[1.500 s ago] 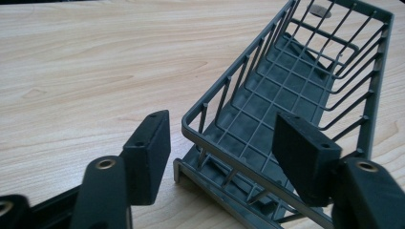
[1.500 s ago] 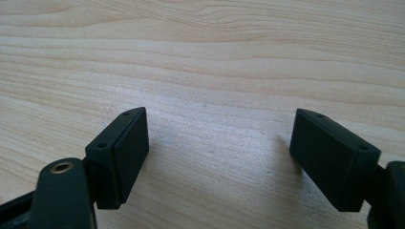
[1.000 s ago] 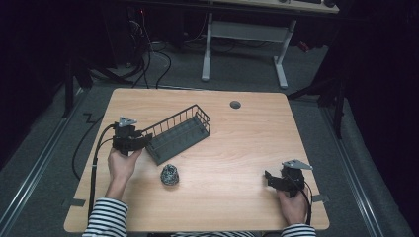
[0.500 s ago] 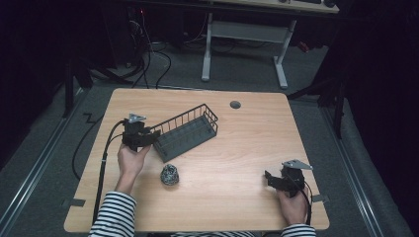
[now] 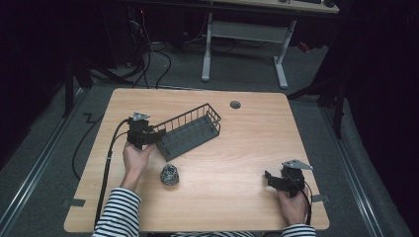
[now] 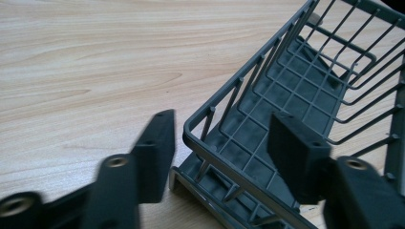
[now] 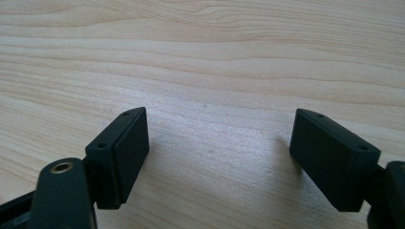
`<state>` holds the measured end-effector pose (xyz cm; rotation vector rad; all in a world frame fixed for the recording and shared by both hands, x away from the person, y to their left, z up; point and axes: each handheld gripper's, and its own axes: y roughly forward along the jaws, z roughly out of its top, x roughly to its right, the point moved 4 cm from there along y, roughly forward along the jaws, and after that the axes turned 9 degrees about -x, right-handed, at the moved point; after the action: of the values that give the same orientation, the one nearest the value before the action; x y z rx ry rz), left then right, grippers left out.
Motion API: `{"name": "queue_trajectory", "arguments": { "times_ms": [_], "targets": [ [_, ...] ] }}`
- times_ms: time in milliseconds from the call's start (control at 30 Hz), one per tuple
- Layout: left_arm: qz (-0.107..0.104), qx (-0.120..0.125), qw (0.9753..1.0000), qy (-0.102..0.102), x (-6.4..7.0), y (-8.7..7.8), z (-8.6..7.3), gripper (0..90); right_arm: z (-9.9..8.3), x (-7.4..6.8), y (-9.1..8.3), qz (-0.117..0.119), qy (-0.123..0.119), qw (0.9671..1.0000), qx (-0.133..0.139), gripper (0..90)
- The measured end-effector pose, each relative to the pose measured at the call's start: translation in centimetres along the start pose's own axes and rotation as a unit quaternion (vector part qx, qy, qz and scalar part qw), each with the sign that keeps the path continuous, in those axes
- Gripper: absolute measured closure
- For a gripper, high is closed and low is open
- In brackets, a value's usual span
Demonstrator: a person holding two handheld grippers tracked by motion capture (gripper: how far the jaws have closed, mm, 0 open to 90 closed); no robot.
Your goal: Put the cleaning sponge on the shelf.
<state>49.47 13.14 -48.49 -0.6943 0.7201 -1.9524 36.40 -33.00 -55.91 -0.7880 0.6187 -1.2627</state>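
Note:
A dark grey wire basket (image 5: 190, 129) lies slanted on the wooden table (image 5: 247, 143), left of centre. My left gripper (image 5: 157, 136) is at its near-left end. In the left gripper view the gripper (image 6: 222, 129) is open, and the basket (image 6: 286, 86) has its end rim between the jaws: one jaw outside, one inside. The basket looks tipped up at that end. My right gripper (image 5: 269, 178) rests near the front right corner. It is open (image 7: 219, 124) over bare wood, holding nothing.
A small dark wiry ball (image 5: 169, 174) lies in front of the basket, close to the left hand. A round grey grommet (image 5: 235, 104) sits near the table's far edge. Cables trail off the table's left side.
The left hand and gripper have moved right and slightly away from the person, and the basket has shifted right with them. The right gripper has stayed put.

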Motion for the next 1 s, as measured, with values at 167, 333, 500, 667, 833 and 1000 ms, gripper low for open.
{"name": "queue_trajectory", "arguments": {
  "times_ms": [167,333,500,667,833,1000],
  "targets": [
    [0.002,0.014,0.9999,0.004,-0.2,-1.6,0.1,29.4,0.0,0.0,0.0,0.000,0.000,1.0000,0.000,21.3],
    [0.001,0.024,0.9996,0.012,-0.7,-3.7,-0.5,28.1,0.0,0.0,0.0,0.000,-0.001,1.0000,0.000,21.3],
    [0.004,0.019,0.9996,0.020,-1.2,-5.0,-1.7,26.9,0.0,0.0,0.0,0.000,0.000,1.0000,0.000,21.3],
    [0.005,0.016,0.9995,0.027,-1.4,-5.9,-2.9,24.9,0.0,0.0,0.0,0.000,0.000,1.0000,0.000,21.3],
    [0.004,0.007,0.9994,0.033,-1.6,-6.3,-4.2,24.1,0.0,0.0,0.0,0.000,0.000,1.0000,0.000,21.3],
    [0.005,-0.004,0.9992,0.041,-1.6,-6.5,-5.5,23.2,0.0,0.0,0.0,0.000,0.000,1.0000,0.000,21.3]
  ]
}}
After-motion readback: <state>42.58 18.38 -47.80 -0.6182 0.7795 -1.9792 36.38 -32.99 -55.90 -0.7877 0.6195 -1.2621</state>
